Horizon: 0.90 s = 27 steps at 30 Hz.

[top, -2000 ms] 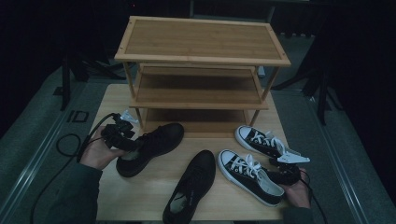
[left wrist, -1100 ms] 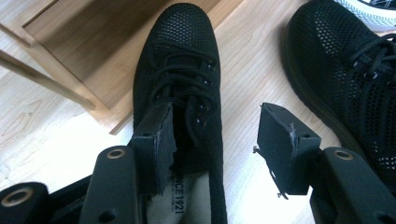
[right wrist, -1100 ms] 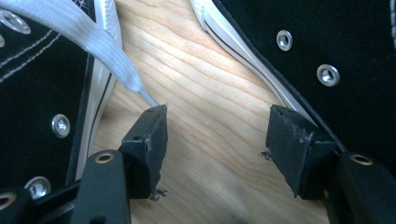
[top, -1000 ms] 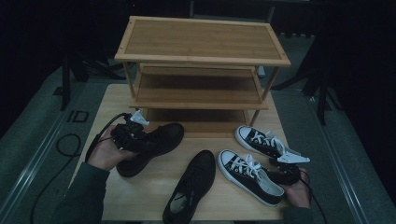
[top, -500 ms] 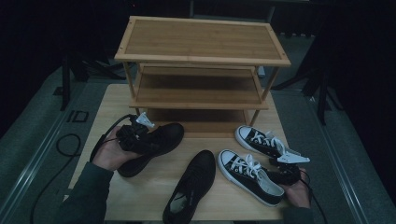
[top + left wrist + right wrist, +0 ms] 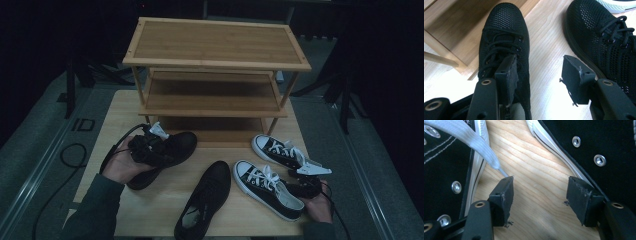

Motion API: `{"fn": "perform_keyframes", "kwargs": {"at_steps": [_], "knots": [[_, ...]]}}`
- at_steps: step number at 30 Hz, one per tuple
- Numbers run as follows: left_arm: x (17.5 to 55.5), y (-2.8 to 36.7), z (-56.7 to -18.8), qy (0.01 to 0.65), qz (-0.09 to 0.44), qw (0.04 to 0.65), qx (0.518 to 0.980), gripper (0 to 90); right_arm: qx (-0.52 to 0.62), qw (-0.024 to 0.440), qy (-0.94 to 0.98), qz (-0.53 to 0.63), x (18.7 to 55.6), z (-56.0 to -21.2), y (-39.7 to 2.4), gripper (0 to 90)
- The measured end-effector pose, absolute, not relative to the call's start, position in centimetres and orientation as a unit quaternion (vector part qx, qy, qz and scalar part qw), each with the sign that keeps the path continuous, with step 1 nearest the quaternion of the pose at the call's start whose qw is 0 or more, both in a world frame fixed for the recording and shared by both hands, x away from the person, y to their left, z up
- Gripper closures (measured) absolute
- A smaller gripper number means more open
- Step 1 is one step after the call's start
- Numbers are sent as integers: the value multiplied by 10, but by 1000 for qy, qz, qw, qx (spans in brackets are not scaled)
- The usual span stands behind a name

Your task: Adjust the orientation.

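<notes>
Left gripper [image 6: 159,136] has shifted right since earlier frames, now over heel of left black mesh shoe [image 6: 167,152]; right hand unmoved. Jaws part-open, one pad on shoe collar, other over bare table [image 6: 165,205] (no grip). Second mesh shoe [image 6: 205,197] mid-table. Right gripper [image 6: 309,172] between two black canvas sneakers [image 6: 267,187], jaws wide, holding nothing. Bamboo rack [image 6: 215,47] behind.

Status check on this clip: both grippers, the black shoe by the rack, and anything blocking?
Left gripper open, one jaw over the black mesh shoe. Right gripper open between the two sneakers. Second black shoe alongside; shoe rack shelves free.
</notes>
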<state>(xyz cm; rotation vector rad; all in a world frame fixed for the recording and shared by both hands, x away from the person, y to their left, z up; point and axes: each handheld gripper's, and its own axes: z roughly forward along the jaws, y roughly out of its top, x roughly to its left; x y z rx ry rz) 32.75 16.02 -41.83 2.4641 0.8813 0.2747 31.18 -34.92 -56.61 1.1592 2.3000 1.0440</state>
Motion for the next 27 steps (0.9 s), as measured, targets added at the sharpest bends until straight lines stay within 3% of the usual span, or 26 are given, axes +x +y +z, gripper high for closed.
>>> {"fn": "perform_keyframes", "kwargs": {"at_steps": [27], "knots": [[322,131,-427,296,78,251,919,462,411,180,813,370,312,-566,-349,382]]}}
